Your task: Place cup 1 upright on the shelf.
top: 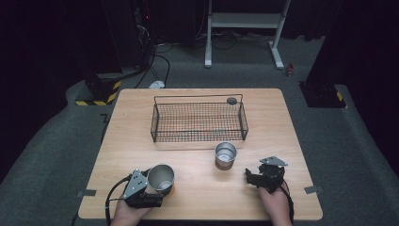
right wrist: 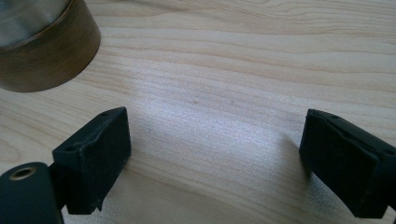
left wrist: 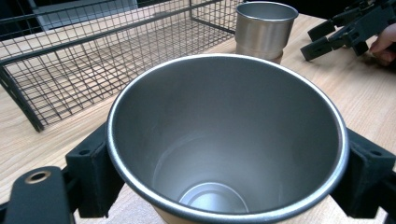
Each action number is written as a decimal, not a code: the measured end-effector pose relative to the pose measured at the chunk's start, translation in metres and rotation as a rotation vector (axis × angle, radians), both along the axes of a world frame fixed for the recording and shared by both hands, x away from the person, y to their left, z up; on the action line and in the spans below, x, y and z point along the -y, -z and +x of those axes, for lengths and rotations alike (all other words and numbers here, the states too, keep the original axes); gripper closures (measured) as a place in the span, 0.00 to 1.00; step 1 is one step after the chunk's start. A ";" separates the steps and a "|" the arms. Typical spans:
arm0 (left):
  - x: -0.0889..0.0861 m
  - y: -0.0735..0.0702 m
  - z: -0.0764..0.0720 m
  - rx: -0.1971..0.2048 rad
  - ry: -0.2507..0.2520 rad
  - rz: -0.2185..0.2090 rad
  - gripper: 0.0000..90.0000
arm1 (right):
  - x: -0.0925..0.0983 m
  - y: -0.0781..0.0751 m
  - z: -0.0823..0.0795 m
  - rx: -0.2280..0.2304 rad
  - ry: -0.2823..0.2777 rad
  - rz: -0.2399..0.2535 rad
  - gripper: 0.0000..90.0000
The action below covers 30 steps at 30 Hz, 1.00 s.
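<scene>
Clamping the near steel cup (top: 161, 177) in front of the wire basket (top: 199, 121), the left gripper (top: 141, 190) should lift it level; the right gripper (top: 263, 176) rests, jaws apart, beside the second cup (top: 226, 154).

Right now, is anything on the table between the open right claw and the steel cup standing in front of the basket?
Nothing visible. Bare table lies between the right claw and the standing cup, which sits ahead and to its left. The other cup is off in the left claw.
</scene>
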State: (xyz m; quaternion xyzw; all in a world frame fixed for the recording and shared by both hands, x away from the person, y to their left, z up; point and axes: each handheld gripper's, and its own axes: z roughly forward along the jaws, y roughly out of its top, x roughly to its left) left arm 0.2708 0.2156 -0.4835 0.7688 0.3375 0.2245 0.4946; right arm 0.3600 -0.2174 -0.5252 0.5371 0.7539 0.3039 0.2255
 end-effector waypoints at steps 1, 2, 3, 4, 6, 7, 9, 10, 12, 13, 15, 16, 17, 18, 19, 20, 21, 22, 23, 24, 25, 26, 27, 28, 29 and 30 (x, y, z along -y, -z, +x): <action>0.000 0.000 0.000 0.000 0.000 0.000 0.15 | 0.000 0.000 0.000 0.000 0.000 0.000 0.10; 0.000 0.000 0.000 0.001 -0.001 0.000 0.15 | 0.000 0.000 0.000 0.000 0.000 0.000 0.10; -0.001 0.000 0.000 0.004 -0.003 -0.003 0.15 | 0.000 0.000 0.000 0.000 -0.001 0.000 0.10; -0.002 -0.001 0.000 0.008 -0.008 -0.006 0.15 | 0.000 0.000 0.000 0.000 0.000 0.000 0.10; -0.003 -0.001 0.001 0.010 -0.010 -0.009 0.15 | 0.000 0.000 0.000 0.000 -0.001 0.000 0.10; -0.003 -0.001 0.001 0.012 -0.013 -0.011 0.15 | 0.000 0.000 0.000 0.000 0.000 0.000 0.10; -0.004 -0.002 0.001 0.013 -0.017 -0.019 0.15 | 0.000 0.000 0.000 0.000 0.000 0.000 0.10; -0.005 -0.002 0.001 0.018 -0.019 -0.021 0.15 | 0.000 0.000 0.000 0.000 0.000 0.000 0.10; -0.007 -0.002 0.002 0.017 -0.028 -0.031 0.15 | 0.000 0.000 0.000 0.000 -0.001 0.000 0.10; -0.007 -0.002 0.002 0.017 -0.028 -0.031 0.15 | 0.000 0.000 0.000 0.000 -0.001 0.000 0.10; -0.009 -0.002 0.003 0.014 -0.035 -0.034 0.15 | 0.000 0.000 0.000 0.000 0.000 0.000 0.10; -0.009 -0.002 0.004 0.010 -0.037 -0.040 0.15 | 0.000 0.000 0.000 0.000 0.000 0.000 0.10; -0.009 -0.002 0.004 0.010 -0.037 -0.040 0.15 | 0.000 0.000 0.000 0.000 0.000 0.000 0.10; -0.010 -0.002 0.005 0.010 -0.040 -0.044 0.15 | 0.000 0.000 0.000 0.000 -0.001 0.000 0.10; -0.010 -0.002 0.006 0.011 -0.046 -0.050 0.15 | 0.000 0.000 0.000 0.000 -0.001 0.000 0.10; -0.010 -0.002 0.007 0.011 -0.047 -0.052 0.15 | 0.000 0.000 0.000 0.000 0.000 0.000 0.10; -0.010 -0.002 0.007 0.014 -0.049 -0.050 0.15 | 0.000 0.000 0.000 0.000 0.000 0.000 0.10; -0.009 -0.003 0.008 0.020 -0.053 -0.044 0.15 | 0.000 0.000 0.000 0.000 0.000 0.000 0.10; -0.009 -0.003 0.009 0.022 -0.053 -0.041 0.15 | 0.000 0.000 0.000 0.000 0.000 0.000 0.10; -0.008 -0.003 0.010 0.021 -0.056 -0.044 0.15 | 0.000 0.000 0.000 0.000 0.000 0.000 0.10; -0.008 -0.003 0.011 0.020 -0.058 -0.046 0.15 | 0.000 0.000 0.000 0.000 0.000 0.000 0.10; -0.008 -0.003 0.011 0.020 -0.062 -0.045 0.15 | 0.000 0.000 0.000 0.000 -0.001 0.000 0.10; -0.008 -0.003 0.011 0.020 -0.062 -0.045 0.15 | 0.000 0.000 0.000 0.000 -0.001 0.000 0.10; -0.008 -0.003 0.013 0.023 -0.063 -0.039 0.15 | 0.000 0.000 0.000 0.000 0.000 0.000 0.10; -0.008 -0.003 0.013 0.023 -0.063 -0.039 0.15 | 0.000 0.000 0.000 0.000 0.000 0.000 0.10; -0.007 -0.003 0.013 0.025 -0.063 -0.035 0.15 | 0.000 0.000 0.000 0.000 0.000 0.000 0.10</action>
